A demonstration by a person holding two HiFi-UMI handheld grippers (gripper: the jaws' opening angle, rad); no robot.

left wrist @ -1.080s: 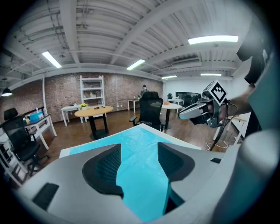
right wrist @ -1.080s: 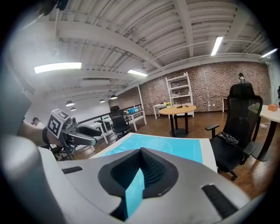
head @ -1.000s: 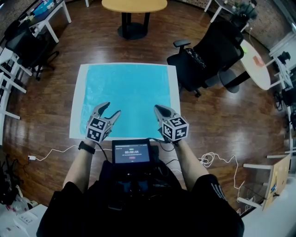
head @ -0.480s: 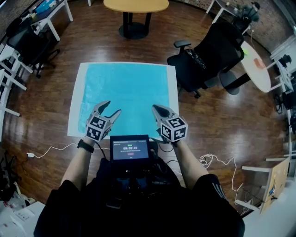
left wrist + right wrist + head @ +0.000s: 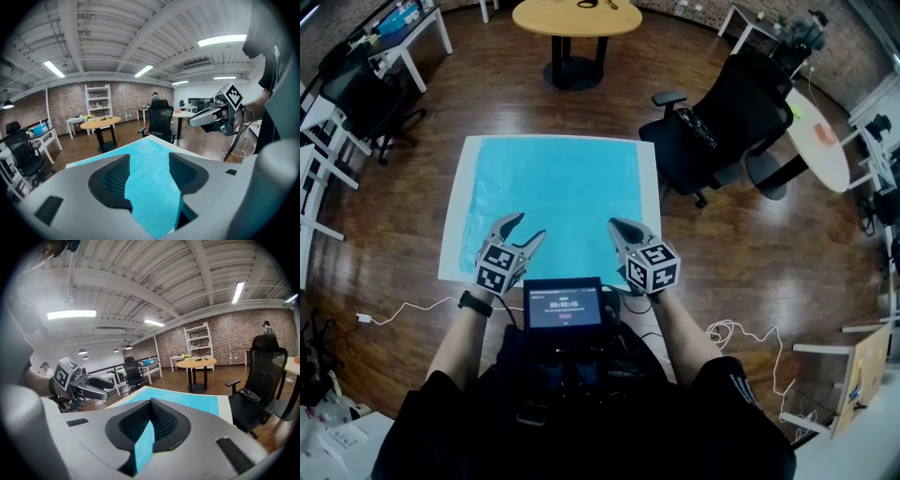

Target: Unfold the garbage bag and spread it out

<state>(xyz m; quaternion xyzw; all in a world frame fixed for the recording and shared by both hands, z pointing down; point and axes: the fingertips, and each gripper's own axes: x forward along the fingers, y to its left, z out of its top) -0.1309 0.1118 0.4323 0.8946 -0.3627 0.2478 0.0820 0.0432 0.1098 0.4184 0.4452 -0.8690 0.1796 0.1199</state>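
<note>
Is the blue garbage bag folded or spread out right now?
Spread out: the garbage bag lies flat as one wide sheet on the white table.

I can read one thing: the small screen (image 5: 564, 305), set back behind the fingers of the left gripper (image 5: 526, 226) and the right gripper (image 5: 615, 226) and between the two, shows a timer that I read as 00:00:45. Its other lines are too small. The marker cubes (image 5: 652, 266) bear only black-and-white squares.

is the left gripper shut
No, the left gripper has its jaws standing apart, with the bag showing in the gap between them.
</note>
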